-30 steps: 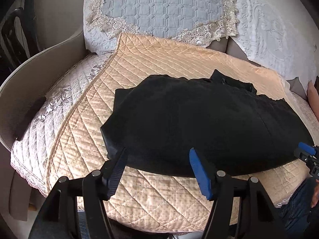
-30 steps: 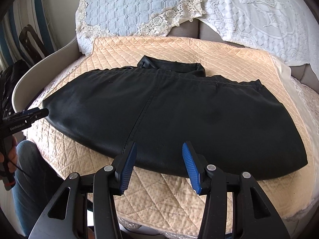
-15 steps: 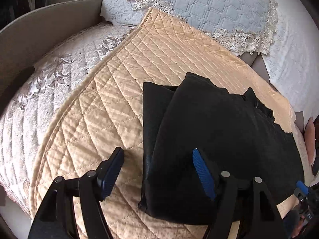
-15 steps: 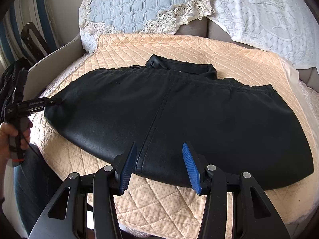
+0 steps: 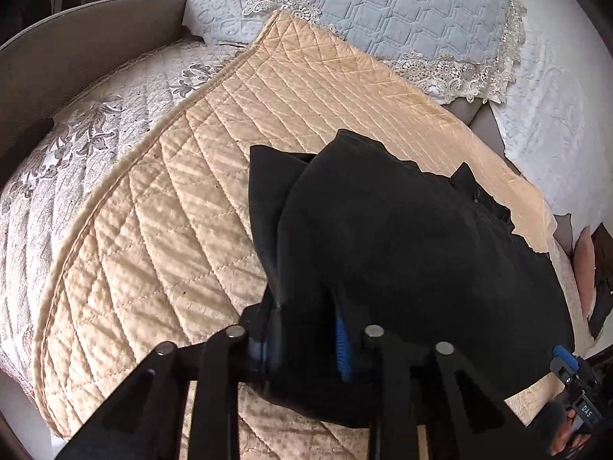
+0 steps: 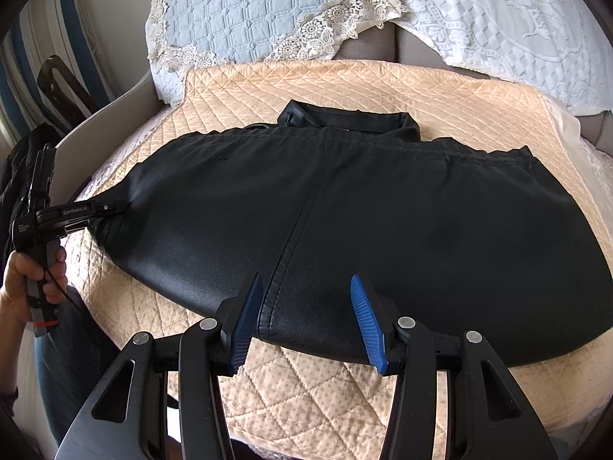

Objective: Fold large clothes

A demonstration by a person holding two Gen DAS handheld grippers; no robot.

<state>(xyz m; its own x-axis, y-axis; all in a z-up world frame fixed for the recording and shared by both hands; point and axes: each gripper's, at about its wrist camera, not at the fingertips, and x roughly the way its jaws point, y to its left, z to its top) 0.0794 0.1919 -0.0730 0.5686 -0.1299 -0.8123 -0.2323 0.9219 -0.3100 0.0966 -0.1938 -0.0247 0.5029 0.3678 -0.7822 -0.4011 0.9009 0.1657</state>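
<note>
A large black leather-like garment (image 6: 383,207) lies spread flat across a peach quilted cover (image 6: 364,88). The jaws of my left gripper (image 5: 302,326) are closing on the garment's (image 5: 402,249) left end, and fabric is bunched and pinched between the pads. In the right wrist view that left gripper (image 6: 115,207) grips the end from the left, held by a hand (image 6: 27,280). At the garment's near hem, beside the centre seam, my right gripper (image 6: 306,283) hovers open and holds nothing. Its blue tip (image 5: 567,356) shows at the lower right of the left wrist view.
A blue quilted cushion with lace trim (image 6: 237,11) and a white embossed cover (image 6: 517,19) lean on the sofa back. A beige armrest (image 5: 76,57) curves round the left side. A person's leg in jeans (image 6: 69,364) is at the sofa's front left.
My left gripper swung to the garment's left end, dropped onto it and closed on the fabric. The end is now puckered. The right gripper stayed put and open.
</note>
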